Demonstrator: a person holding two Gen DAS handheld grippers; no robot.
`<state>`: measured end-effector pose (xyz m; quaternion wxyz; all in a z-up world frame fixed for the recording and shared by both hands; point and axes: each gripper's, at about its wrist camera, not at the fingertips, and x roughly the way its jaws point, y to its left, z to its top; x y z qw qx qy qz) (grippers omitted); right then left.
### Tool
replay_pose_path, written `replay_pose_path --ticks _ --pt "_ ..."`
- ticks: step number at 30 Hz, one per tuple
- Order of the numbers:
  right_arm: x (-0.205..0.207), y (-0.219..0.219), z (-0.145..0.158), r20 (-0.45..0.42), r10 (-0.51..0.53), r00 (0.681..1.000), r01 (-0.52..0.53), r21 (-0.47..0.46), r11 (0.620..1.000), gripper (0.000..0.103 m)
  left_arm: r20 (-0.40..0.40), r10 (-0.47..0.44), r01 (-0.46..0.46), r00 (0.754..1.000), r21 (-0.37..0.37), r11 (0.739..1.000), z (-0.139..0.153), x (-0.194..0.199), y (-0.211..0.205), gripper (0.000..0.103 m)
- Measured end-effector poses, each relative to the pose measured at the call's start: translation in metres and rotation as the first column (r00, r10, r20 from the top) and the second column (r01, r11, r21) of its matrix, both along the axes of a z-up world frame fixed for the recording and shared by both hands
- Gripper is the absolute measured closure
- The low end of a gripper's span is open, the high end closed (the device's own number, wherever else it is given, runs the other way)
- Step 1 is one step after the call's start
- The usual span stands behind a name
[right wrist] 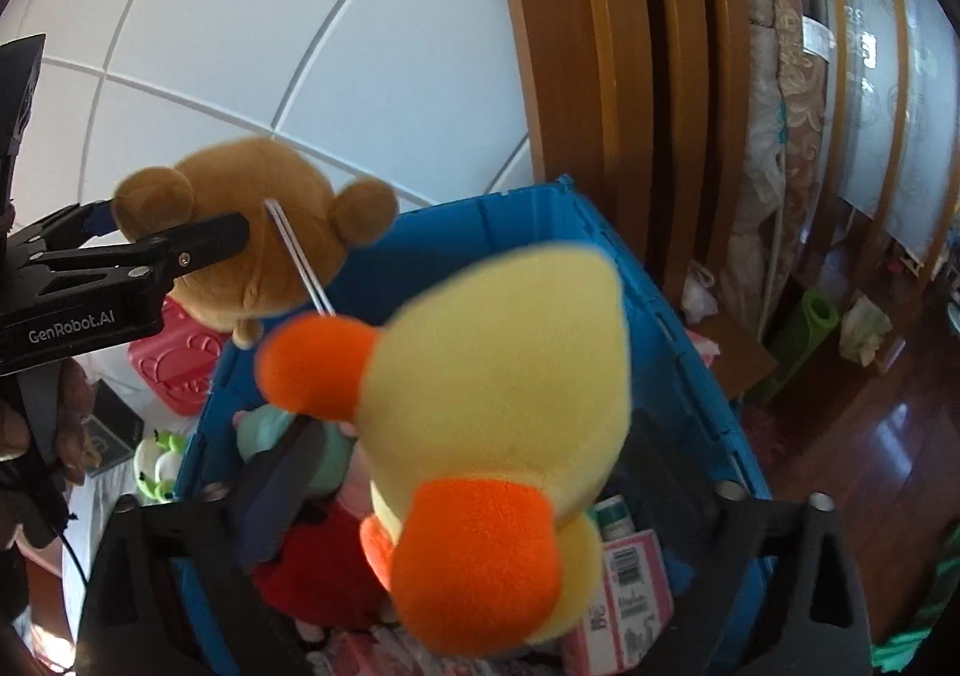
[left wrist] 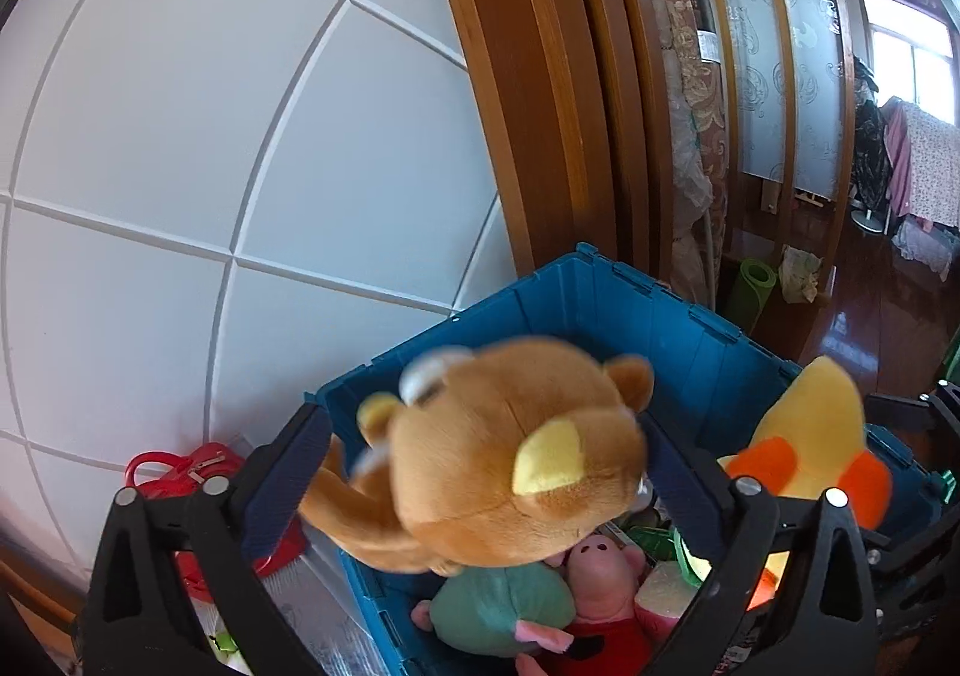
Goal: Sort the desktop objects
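Brown plush bear [left wrist: 510,454]: between the spread fingers of the left gripper [left wrist: 480,472], above the blue crate [left wrist: 690,352]; pad contact cannot be told.
Yellow plush duck [right wrist: 498,406]: between the right gripper [right wrist: 480,466] fingers, jaws wide, over the same crate.
Writing: "GenRobot.AI" on the left gripper's side, seen in the right wrist view.
Pose: both grippers angled downward toward the crate.
Crate contents: pink pig plush [left wrist: 600,586], teal plush [left wrist: 504,604], pink box [right wrist: 636,592] with barcode label.

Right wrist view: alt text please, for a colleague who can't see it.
A yellow plush duck with orange beak and feet sits between the open right tongs, above a blue bin of toys. At left, the other tongs flank a brown plush bear.
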<state>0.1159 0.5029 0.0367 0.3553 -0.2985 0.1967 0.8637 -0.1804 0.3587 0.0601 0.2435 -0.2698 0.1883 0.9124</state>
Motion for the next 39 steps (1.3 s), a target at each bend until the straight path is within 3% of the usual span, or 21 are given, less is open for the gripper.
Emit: replay_pose_path --ticks 9,22,32,39 --pt "-0.005 -0.001 0.002 0.000 0.026 1.000 -0.026 -0.005 1.000 0.000 0.013 0.047 -0.047 0.999 -0.002 0.999 -0.002 -0.008 -0.026 0.000" --pt "-0.037 -0.043 0.020 0.009 0.124 0.992 -0.124 0.042 0.991 0.000 0.022 0.127 -0.127 0.992 0.015 0.992 -0.005 0.006 -0.085 0.000" --pt "-0.069 -0.105 0.026 0.042 0.163 0.986 -0.165 0.062 0.984 0.000 0.042 0.198 -0.200 0.979 0.048 0.979 -0.010 0.023 -0.173 0.000" --pt "-0.112 -0.163 0.020 0.068 0.212 0.975 -0.216 0.053 0.975 0.000 0.093 0.265 -0.270 0.960 0.045 0.962 -0.035 0.033 -0.263 0.000"
